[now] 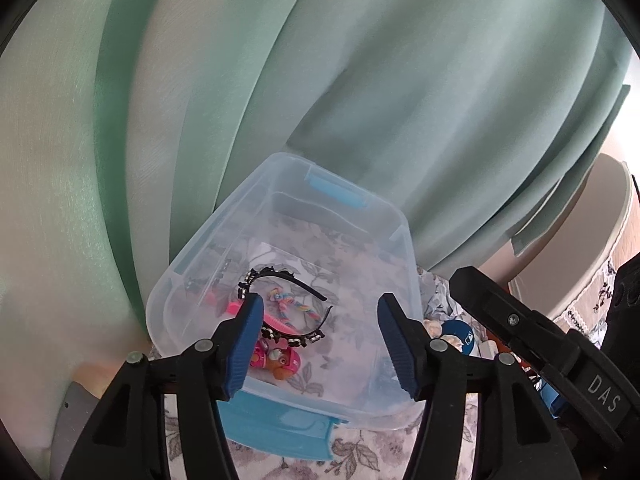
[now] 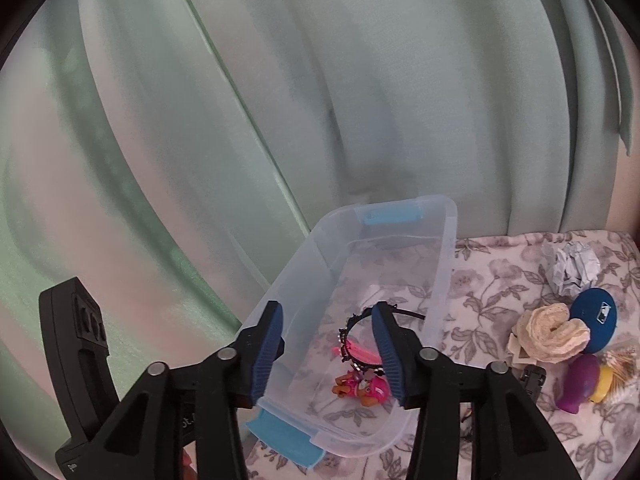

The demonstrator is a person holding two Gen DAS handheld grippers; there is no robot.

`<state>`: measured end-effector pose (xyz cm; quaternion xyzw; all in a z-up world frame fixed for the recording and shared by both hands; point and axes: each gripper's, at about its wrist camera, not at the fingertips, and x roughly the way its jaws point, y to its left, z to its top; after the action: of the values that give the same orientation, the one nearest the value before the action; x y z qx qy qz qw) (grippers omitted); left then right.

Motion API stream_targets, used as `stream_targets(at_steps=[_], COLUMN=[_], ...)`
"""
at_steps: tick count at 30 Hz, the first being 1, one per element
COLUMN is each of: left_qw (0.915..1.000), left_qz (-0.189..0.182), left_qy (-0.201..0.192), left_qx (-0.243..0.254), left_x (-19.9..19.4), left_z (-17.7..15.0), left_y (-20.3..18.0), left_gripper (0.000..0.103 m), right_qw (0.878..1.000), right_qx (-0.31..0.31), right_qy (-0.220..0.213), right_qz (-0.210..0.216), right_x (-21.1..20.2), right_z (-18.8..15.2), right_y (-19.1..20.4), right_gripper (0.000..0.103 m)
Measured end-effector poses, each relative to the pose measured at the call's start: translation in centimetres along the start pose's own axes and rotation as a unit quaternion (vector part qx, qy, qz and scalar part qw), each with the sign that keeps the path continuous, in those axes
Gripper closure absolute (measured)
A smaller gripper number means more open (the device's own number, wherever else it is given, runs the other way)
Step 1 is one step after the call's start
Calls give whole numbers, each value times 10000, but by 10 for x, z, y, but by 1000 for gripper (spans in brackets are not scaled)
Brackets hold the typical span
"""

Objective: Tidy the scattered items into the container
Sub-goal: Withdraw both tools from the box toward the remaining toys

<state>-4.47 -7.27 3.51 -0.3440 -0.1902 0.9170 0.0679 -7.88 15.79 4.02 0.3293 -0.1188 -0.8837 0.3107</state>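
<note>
A clear plastic bin (image 1: 404, 232) with blue latches stands on a floral cloth; it also shows in the right wrist view (image 2: 448, 248). Inside lie a black beaded headband (image 1: 280, 276), a pink comb (image 1: 276, 322), a rainbow braided tie (image 1: 290, 302) and a pink toy figure (image 1: 280, 360). The headband (image 2: 404, 312) and the toy (image 2: 364, 390) show in the right wrist view too. My left gripper (image 1: 320, 344) is open and empty above the bin's near end. My right gripper (image 2: 326, 354) is open and empty over the bin's near left corner.
On the cloth right of the bin lie a crumpled paper ball (image 2: 572, 272), a blue disc (image 2: 596, 316), a cream lace roll (image 2: 548, 332), a purple toy (image 2: 580, 386), a yellow item (image 2: 604, 384) and a small black item (image 2: 534, 380). Green curtains (image 2: 360, 100) hang behind.
</note>
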Motion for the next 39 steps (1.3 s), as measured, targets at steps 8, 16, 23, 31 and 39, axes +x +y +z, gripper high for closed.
stream_targets(at_steps=[8, 16, 23, 31, 39], left_qw=[9995, 9974, 9937, 9891, 9856], left_qz=[-1, -53, -150, -210, -279], left_qy=[-66, -159, -275, -385, -334], left_qx=[297, 697, 1075, 1409, 1633], left_x=[-15, -35, -55, -74, -77], left_z=[-3, -11, -21, -34, -50], left_y=[-25, -62, -98, -136, -170], left_gripper=[34, 30, 22, 18, 18], right_qw=[9997, 9981, 9948, 9896, 9822], right_qx=[122, 235, 364, 493, 811], right_qy=[-204, -515, -881, -1238, -1482], right_qz=[-116, -246, -346, -537, -825], right_x=[-30, -72, -113, -157, -197], right_z=[-4, -10, -15, -23, -34], right_y=[-14, -30, -44, -65, -101], right_gripper=[38, 22, 4, 0, 0])
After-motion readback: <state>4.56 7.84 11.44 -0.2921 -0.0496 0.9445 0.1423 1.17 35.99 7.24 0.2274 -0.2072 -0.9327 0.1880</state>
